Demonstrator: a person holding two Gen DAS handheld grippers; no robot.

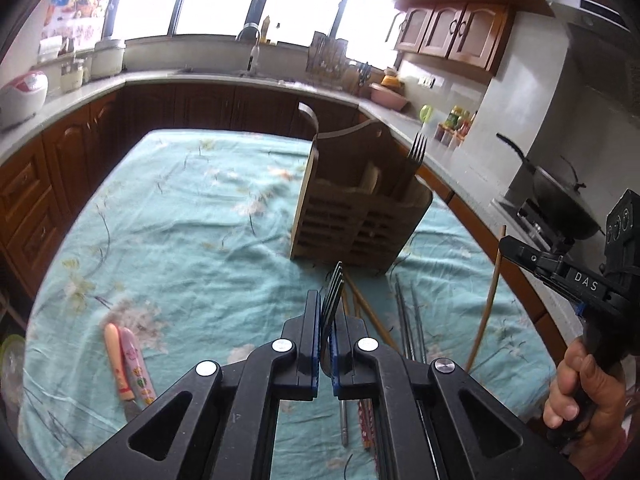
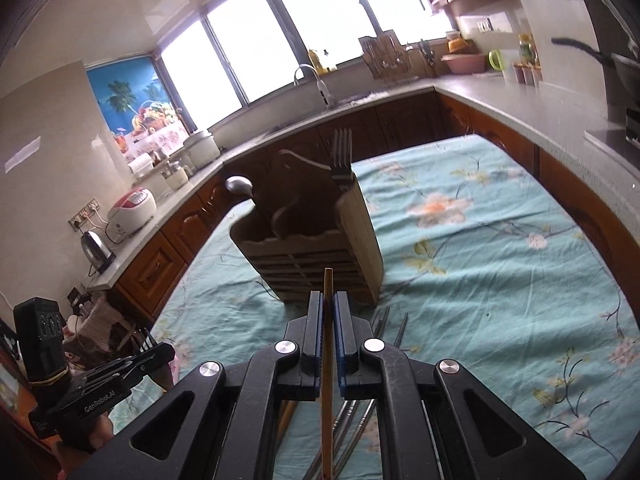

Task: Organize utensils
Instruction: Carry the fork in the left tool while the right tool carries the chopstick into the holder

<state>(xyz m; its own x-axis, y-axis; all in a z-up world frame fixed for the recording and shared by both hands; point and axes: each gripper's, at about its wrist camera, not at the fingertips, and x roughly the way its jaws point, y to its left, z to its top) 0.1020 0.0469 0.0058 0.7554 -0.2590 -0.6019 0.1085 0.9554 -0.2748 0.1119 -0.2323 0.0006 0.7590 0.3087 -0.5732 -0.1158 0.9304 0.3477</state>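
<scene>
Black left gripper [image 1: 326, 336] clamps a metal fork [image 1: 333, 300], tines forward, level above the teal floral tablecloth [image 1: 180, 220] — right gripper [image 2: 328, 336] pinches a wooden chopstick [image 2: 327, 344], both facing the slatted wooden utensil holder [image 1: 352, 216] mid-table.

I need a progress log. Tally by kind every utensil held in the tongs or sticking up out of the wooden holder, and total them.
Forks: 2, one in the left tongs, one in the holder.
Spoons: 1, in the holder.
Wooden chopsticks: 1, in the right tongs.
Total: 4.
</scene>
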